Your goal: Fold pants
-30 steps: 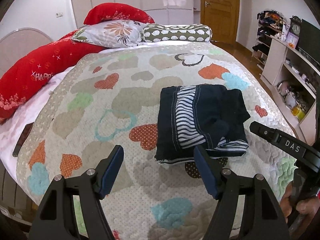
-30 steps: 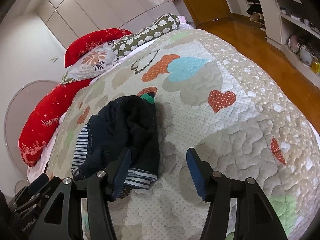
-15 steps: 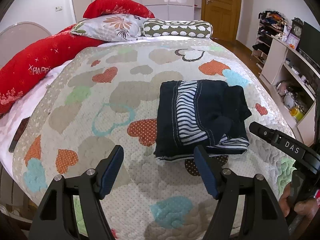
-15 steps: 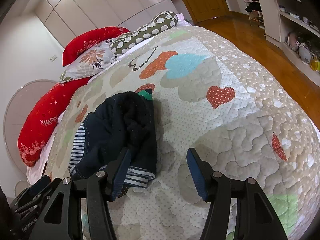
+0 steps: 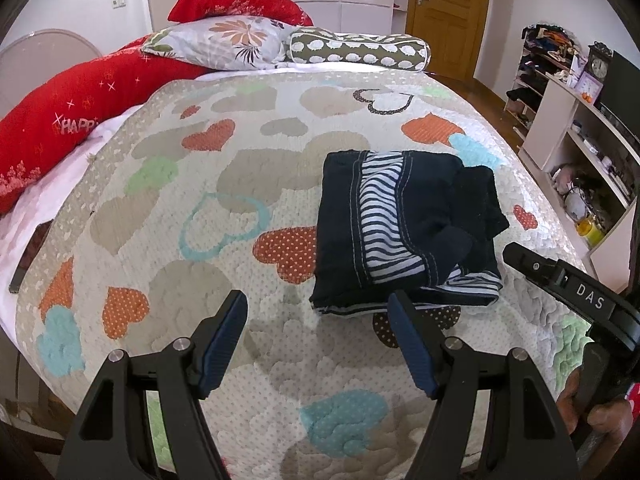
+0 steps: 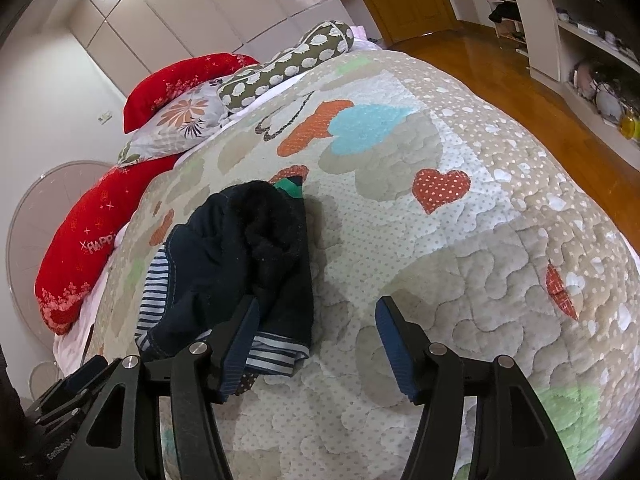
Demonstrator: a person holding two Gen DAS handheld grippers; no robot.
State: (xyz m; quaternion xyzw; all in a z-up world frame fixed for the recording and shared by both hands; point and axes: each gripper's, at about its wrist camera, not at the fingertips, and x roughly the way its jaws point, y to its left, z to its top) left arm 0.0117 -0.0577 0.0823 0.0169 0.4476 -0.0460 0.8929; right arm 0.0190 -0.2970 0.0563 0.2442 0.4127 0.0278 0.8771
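Pants [image 5: 404, 236] sit folded into a dark navy bundle on the heart-print quilt [image 5: 224, 184], at about 2 o'clock from centre in our left wrist view. We see a striped blue-and-white lining running down the middle of the bundle and along its near edge; a looser dark flap sticks out at its 3 o'clock side. In our right wrist view the same pants [image 6: 240, 264] lie at 9 o'clock from centre, lumpy on top, with a green tag or trim at the far end.

Left gripper [image 5: 318, 340]: we hold it wide open above the quilt, nothing between the blue pads. Its right pad sits just in front of the bundle's near edge; we cannot tell if it touches. Right gripper [image 6: 316, 344]: also spread wide, gripping nothing. Its left pad overlaps the bundle's near striped corner in view; contact unclear. Its right pad hangs over bare quilt.

We see the right gripper's black body, marked DAS, at 4 o'clock in the left view, with fingers of a hand [image 5: 600, 408] around its handle.

Far end of the bed, 12 o'clock: red pillow [image 5: 236, 2], floral pillow [image 5: 224, 42], spotted bolster [image 5: 360, 50]. Long red cushion [image 5: 68, 116] at 10 o'clock. Wooden door [image 5: 452, 12] at 1 o'clock, shelf unit [image 5: 580, 160] at 3 o'clock.
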